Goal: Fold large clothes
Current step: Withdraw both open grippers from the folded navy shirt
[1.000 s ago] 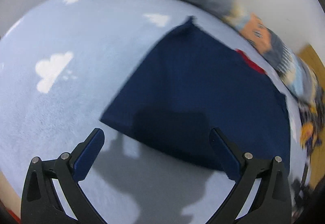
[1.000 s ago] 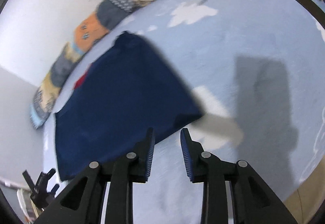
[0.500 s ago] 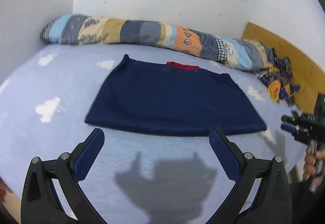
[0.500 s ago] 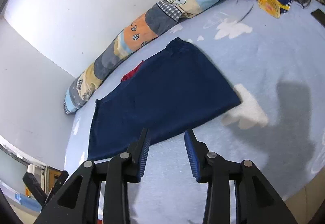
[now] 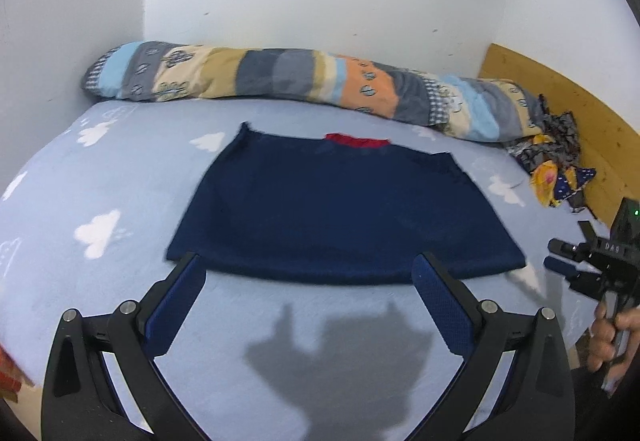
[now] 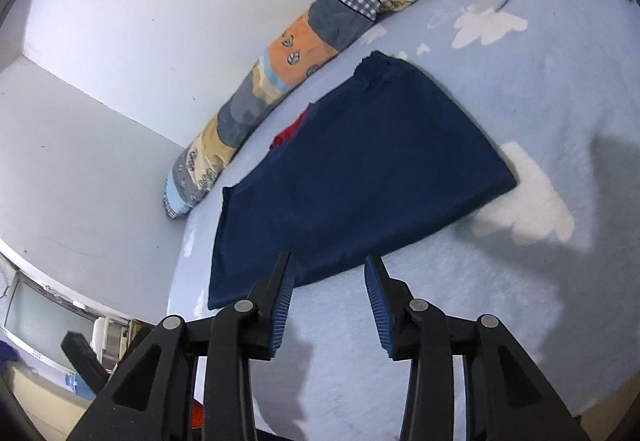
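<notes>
A navy blue garment (image 5: 340, 209) lies flat and folded on the light blue bed, with a red collar (image 5: 356, 140) showing at its far edge. It also shows in the right wrist view (image 6: 352, 177). My left gripper (image 5: 308, 277) is open and empty, held back above the garment's near edge. My right gripper (image 6: 330, 281) is open and empty, just short of the garment's near edge. It also shows at the right edge of the left wrist view (image 5: 560, 257), held by a hand.
A long patchwork bolster (image 5: 304, 81) lies along the white wall behind the garment. A pile of colourful clothes (image 5: 556, 157) sits at the far right by a wooden board (image 5: 568, 97). The cloud-print sheet (image 5: 100, 233) surrounds the garment.
Both grippers have pulled back and up from the garment, so the wall and bolster came into view. The right gripper's jaws have opened wider. The garment lies still.
</notes>
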Demonstrator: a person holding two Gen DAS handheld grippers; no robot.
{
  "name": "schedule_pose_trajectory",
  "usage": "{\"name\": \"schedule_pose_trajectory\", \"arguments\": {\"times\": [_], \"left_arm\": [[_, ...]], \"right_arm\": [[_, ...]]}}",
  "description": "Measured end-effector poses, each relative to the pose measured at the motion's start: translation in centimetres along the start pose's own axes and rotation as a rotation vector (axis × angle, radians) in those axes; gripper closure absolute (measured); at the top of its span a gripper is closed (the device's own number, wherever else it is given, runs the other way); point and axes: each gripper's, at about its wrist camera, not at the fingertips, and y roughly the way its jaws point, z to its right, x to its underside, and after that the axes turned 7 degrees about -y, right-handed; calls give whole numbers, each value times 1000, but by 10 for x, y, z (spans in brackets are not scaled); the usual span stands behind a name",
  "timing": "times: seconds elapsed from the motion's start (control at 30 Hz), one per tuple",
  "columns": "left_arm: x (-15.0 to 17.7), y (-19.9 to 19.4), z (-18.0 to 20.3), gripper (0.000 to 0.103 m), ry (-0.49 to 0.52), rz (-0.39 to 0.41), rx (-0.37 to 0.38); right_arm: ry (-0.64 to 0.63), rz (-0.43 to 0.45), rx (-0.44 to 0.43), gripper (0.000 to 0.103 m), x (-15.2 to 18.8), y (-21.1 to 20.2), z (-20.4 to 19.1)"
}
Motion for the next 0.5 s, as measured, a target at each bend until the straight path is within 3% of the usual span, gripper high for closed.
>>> {"name": "schedule_pose_trajectory", "arguments": {"times": [0.27,0.5], "left_arm": [[-17,59,33,0,140,-76,66],[-19,129,33,0,65,-143,106]], "right_arm": [[67,5,20,58,0,-2,17],[196,-33,29,58,-3,14,46]]}}
